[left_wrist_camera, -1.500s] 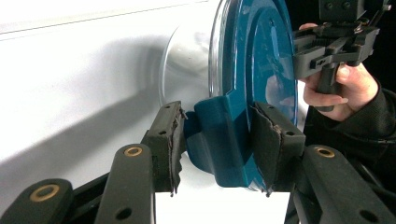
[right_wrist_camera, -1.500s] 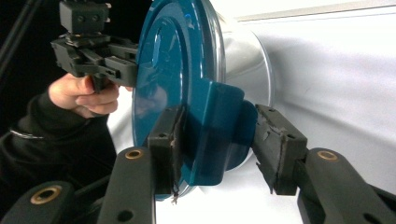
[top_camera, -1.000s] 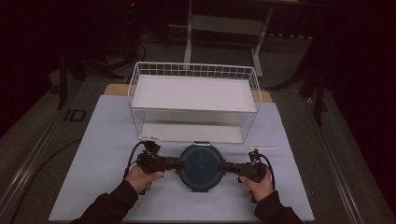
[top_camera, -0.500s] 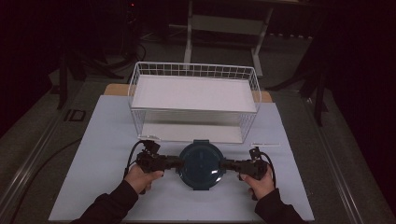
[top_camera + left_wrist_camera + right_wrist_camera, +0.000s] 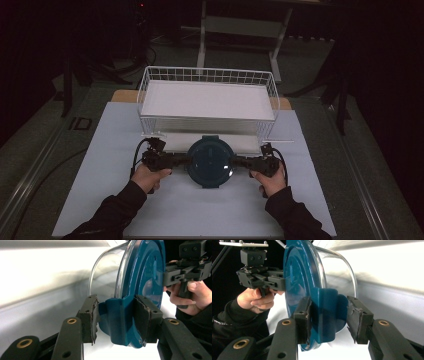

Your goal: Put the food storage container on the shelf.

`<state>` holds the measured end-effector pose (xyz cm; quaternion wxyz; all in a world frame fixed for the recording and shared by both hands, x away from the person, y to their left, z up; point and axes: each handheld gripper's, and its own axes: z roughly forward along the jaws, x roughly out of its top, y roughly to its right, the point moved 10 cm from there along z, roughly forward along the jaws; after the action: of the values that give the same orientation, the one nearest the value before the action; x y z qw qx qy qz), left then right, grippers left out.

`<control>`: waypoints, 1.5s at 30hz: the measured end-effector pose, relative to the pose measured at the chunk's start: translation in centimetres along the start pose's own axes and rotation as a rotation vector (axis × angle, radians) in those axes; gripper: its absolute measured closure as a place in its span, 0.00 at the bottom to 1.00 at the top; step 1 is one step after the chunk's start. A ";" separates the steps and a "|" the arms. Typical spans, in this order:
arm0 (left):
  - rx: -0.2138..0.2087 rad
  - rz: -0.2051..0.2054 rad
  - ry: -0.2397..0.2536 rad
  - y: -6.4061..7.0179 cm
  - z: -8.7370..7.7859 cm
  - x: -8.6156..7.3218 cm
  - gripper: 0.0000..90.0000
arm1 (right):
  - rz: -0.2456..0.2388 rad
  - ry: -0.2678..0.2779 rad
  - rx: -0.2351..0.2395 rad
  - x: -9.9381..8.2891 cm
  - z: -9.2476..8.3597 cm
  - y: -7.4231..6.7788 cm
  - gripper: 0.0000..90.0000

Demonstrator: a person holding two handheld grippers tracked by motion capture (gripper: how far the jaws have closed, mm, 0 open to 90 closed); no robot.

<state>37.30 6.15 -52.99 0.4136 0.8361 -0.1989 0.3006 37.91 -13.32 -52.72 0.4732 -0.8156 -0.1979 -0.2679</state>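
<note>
A round clear container with a dark blue lid [image 5: 210,162] hangs between my two grippers, just in front of the white wire basket [image 5: 150,80]. My left gripper [image 5: 187,161] is shut on the lid's blue side latch [image 5: 117,322], with both pads pressed against it. My right gripper [image 5: 235,161] holds the opposite latch [image 5: 325,315] the same way. The container's lid [image 5: 147,277] stands on edge in the left gripper view, with the clear bowl [image 5: 107,277] behind it. The lid [image 5: 297,277] looks the same in the right gripper view.
The wire basket holds a flat white board [image 5: 207,100] and stands at the back of the white table cover [image 5: 100,200]. Dark floor and a metal stand [image 5: 240,25] lie beyond. Cables trail from both grippers.
Both grippers have carried the container away from the person, toward the front wall of the basket. The hold on both latches is unchanged.
</note>
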 end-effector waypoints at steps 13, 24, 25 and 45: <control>0.017 0.026 0.067 -2.7 1.2 1.5 0.62 | -0.023 0.041 -0.036 2.2 1.5 2.2 0.63; 0.046 0.027 0.115 -4.1 2.0 2.3 0.62 | -0.023 0.075 -0.073 2.9 2.4 3.7 0.63; 0.046 0.027 0.120 -4.2 2.1 2.4 0.62 | -0.014 0.081 -0.074 2.9 2.5 3.8 0.63; 0.119 0.042 0.247 -5.3 3.2 3.8 0.61 | -0.064 0.228 -0.239 4.5 3.0 5.0 0.63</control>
<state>44.30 6.33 -55.00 0.3782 0.8113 -0.1458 0.4214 45.10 -12.76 -54.49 0.3836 -0.8235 -0.1355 -0.3954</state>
